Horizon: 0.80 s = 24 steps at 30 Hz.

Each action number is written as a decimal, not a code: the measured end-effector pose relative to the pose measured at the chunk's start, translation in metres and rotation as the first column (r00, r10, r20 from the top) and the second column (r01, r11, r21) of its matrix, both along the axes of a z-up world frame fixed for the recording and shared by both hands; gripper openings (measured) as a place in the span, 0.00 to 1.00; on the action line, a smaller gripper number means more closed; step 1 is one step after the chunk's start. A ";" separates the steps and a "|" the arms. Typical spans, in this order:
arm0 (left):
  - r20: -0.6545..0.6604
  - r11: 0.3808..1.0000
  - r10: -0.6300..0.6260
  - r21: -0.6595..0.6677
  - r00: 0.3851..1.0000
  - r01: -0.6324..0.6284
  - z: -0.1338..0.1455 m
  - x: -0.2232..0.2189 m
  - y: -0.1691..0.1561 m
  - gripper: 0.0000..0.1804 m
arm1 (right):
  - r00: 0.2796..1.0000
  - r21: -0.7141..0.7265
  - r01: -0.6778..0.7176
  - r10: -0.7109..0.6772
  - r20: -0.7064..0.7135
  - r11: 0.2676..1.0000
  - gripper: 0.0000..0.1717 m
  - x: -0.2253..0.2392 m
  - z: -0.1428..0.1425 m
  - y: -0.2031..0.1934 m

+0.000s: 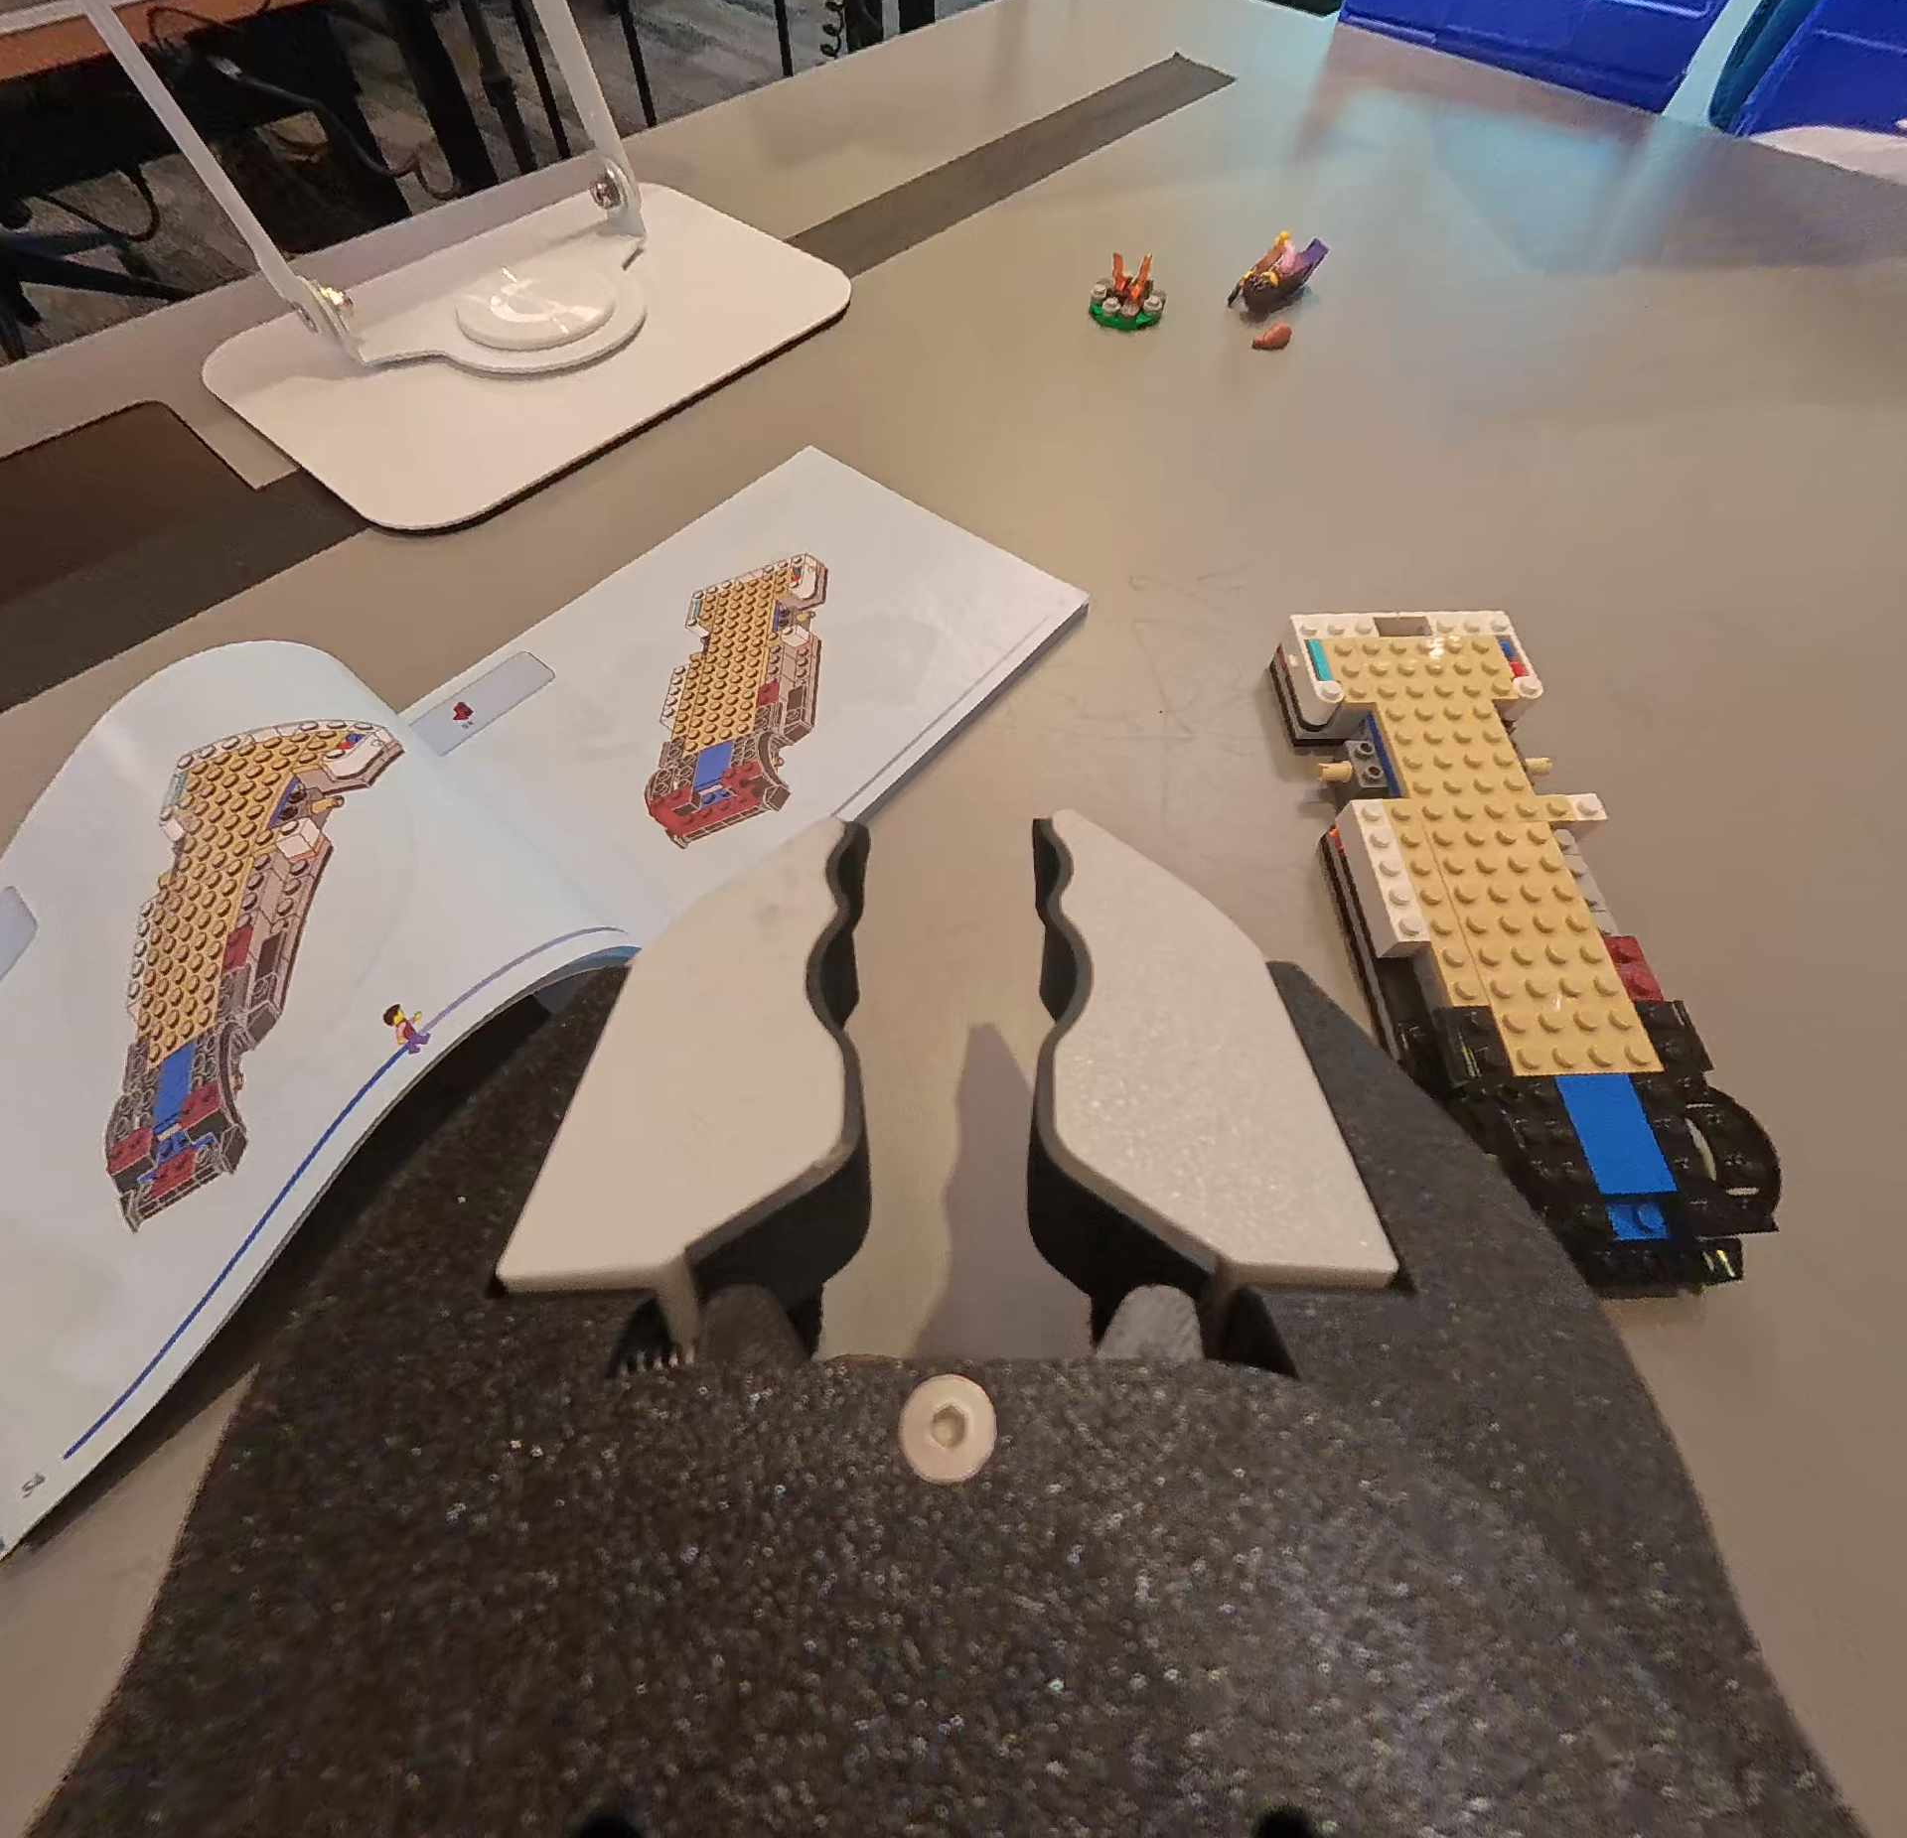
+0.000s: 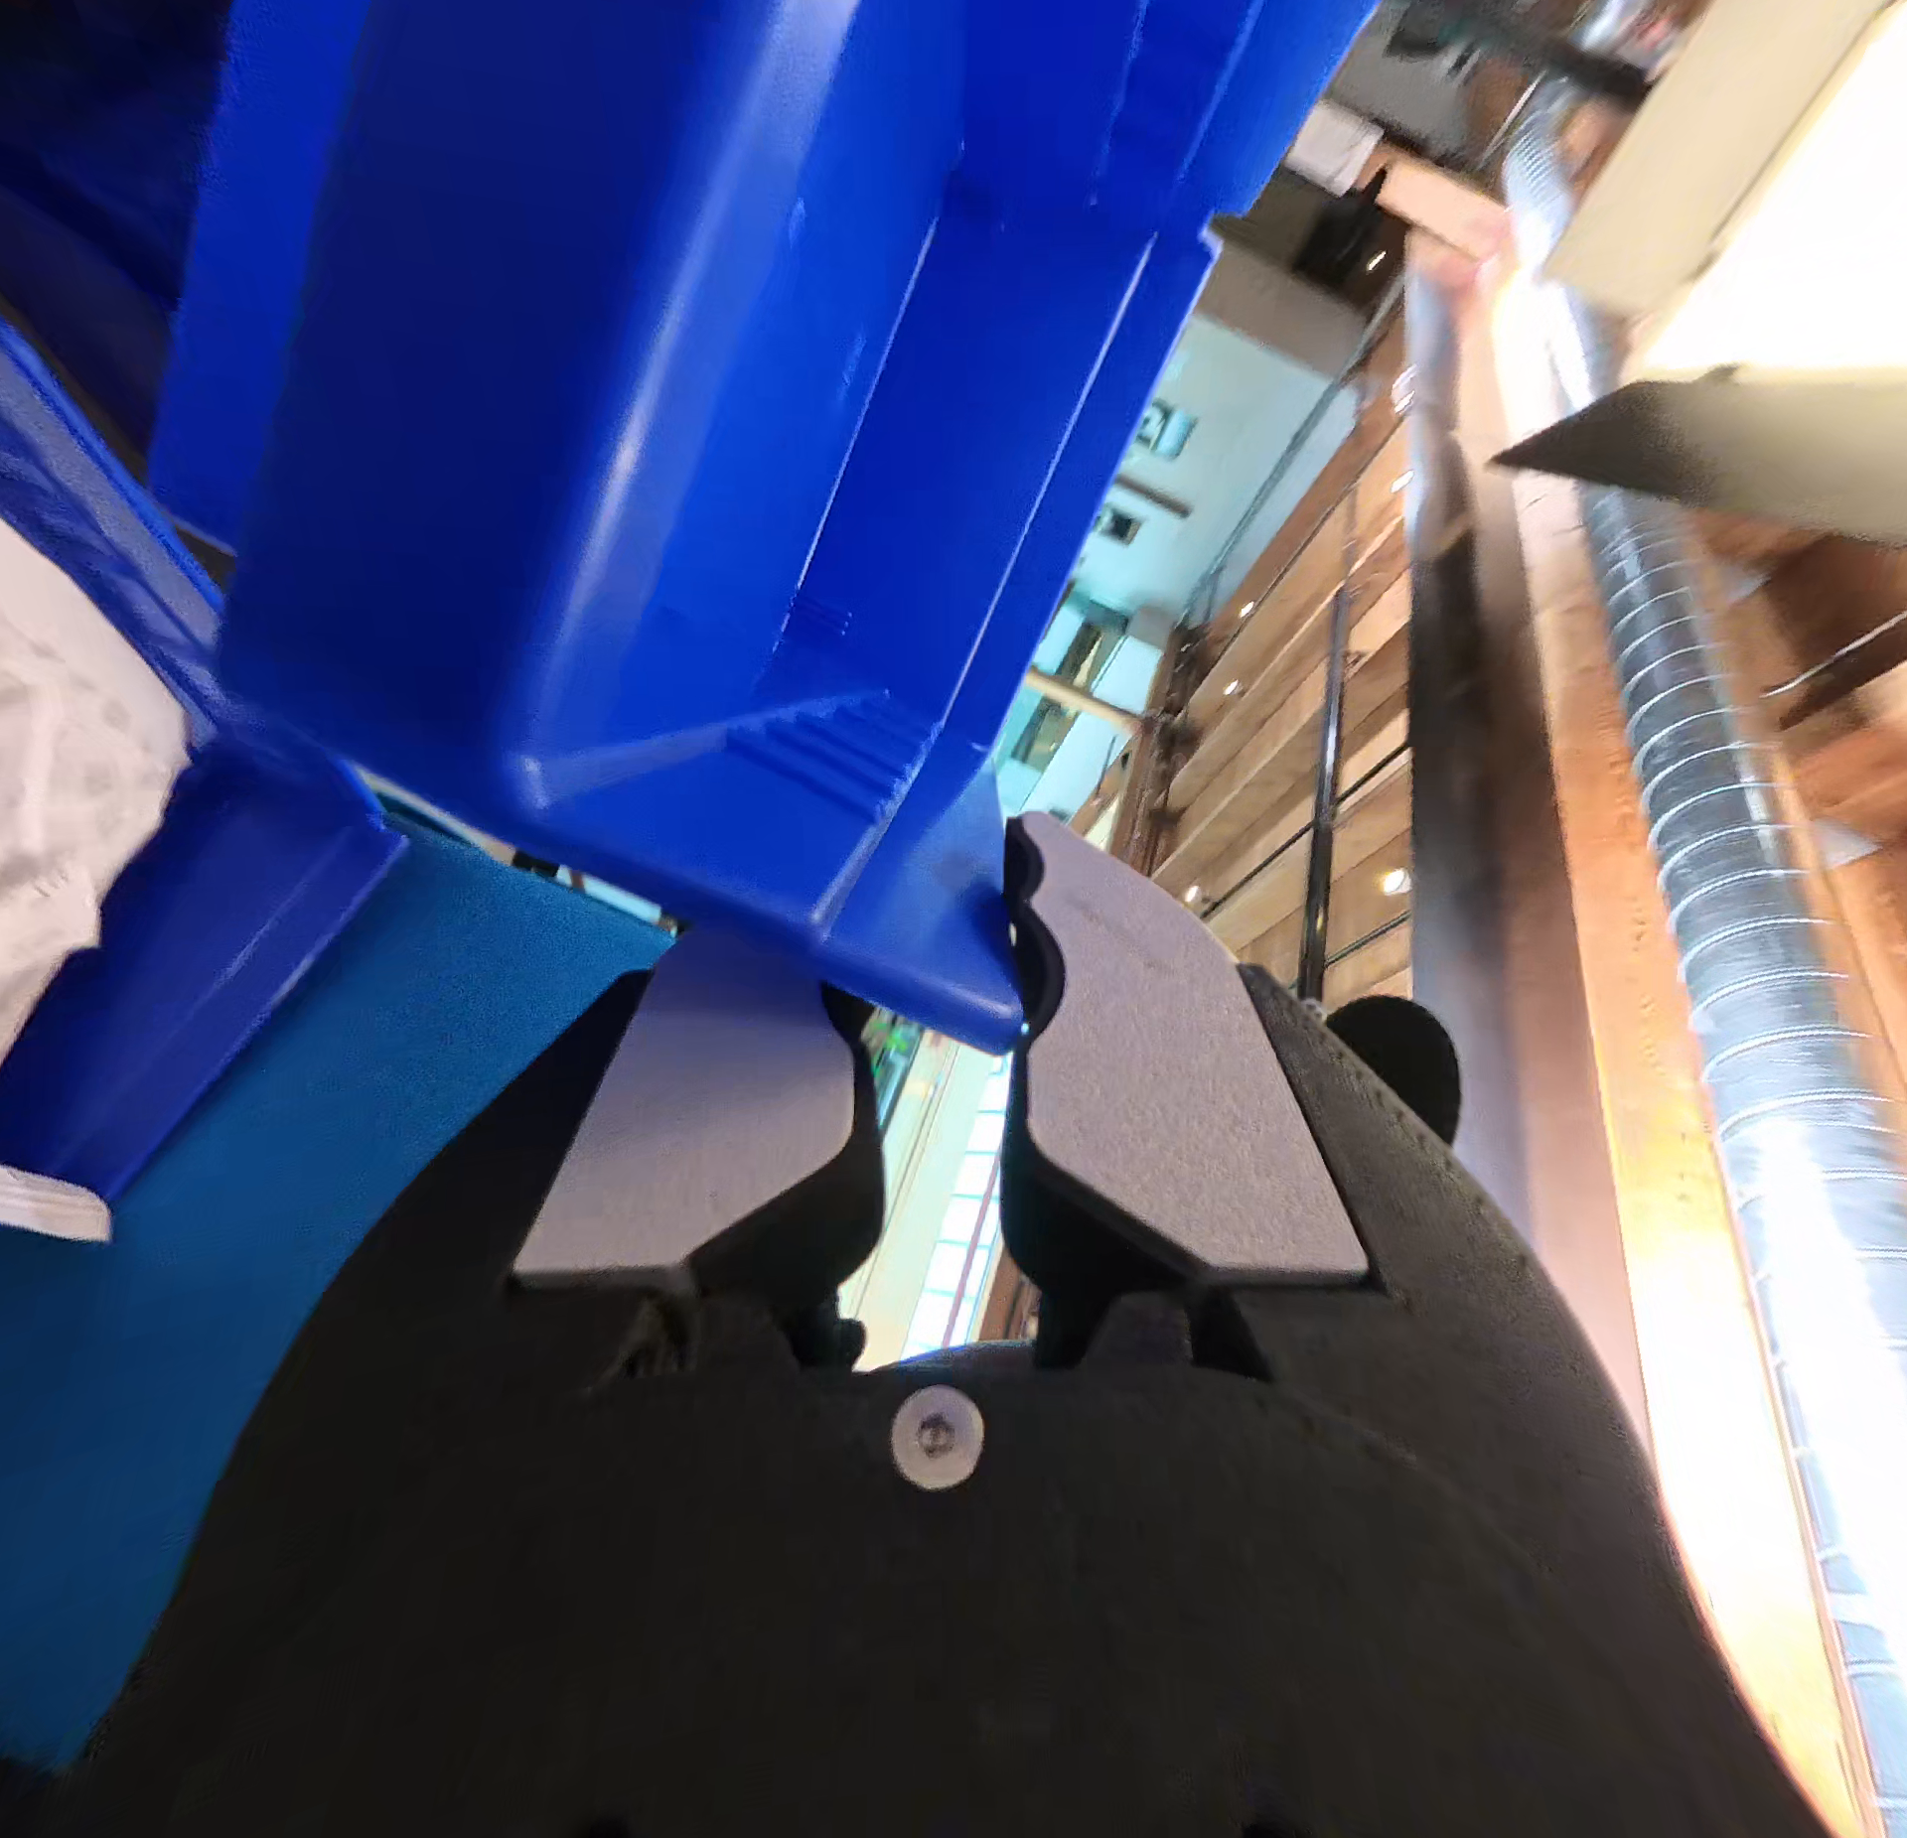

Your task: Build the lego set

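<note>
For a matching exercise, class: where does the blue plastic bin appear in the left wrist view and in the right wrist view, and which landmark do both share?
Left wrist view: the blue plastic bin sits far off in the top right corner, beyond the grey table.
Right wrist view: the blue plastic bin fills the upper left and centre, its lower corner between the right tongs.
Shared landmark: only the blue bins themselves; the table is not in the right view.

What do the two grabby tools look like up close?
Both look alike. The left tool has two flat, light grey plastic fingers with wavy black rubbery inner edges, on a rough, speckled black body with one pale round screw in the middle. The right tool has the same grey fingers, black body and silvery screw. No cables or sleeves show.
</note>
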<state>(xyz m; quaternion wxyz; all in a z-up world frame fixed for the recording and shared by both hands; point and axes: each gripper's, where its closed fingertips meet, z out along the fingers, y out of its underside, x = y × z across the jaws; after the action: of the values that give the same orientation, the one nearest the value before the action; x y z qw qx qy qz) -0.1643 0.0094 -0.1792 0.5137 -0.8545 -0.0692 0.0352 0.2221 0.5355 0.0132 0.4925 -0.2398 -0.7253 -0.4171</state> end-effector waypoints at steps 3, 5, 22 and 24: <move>-0.005 1.000 -0.010 0.007 1.000 0.010 0.004 0.004 -0.002 0.18 | 0.996 -0.007 -0.093 0.093 -0.018 0.996 0.13 0.000 -0.021 -0.055; -0.011 1.000 -0.016 0.011 1.000 0.016 0.006 0.007 -0.003 0.18 | 0.992 -0.037 -0.125 0.125 -0.019 0.991 0.12 0.001 -0.043 -0.084; -0.028 0.997 -0.038 0.062 0.999 0.040 0.016 0.025 -0.011 0.20 | 0.993 -0.057 -0.110 0.113 0.047 0.992 0.19 -0.042 -0.157 -0.108; -0.014 0.997 0.001 0.078 1.000 0.000 0.017 0.021 -0.025 0.22 | 0.997 -0.086 -0.072 0.074 0.023 0.994 0.24 -0.029 -0.152 -0.108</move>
<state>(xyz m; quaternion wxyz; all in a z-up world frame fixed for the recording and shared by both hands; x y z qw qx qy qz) -0.1430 -0.0160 -0.1626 0.5471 -0.8334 -0.0671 0.0388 0.1935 0.4279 -0.1389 0.4873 -0.2283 -0.7570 -0.3707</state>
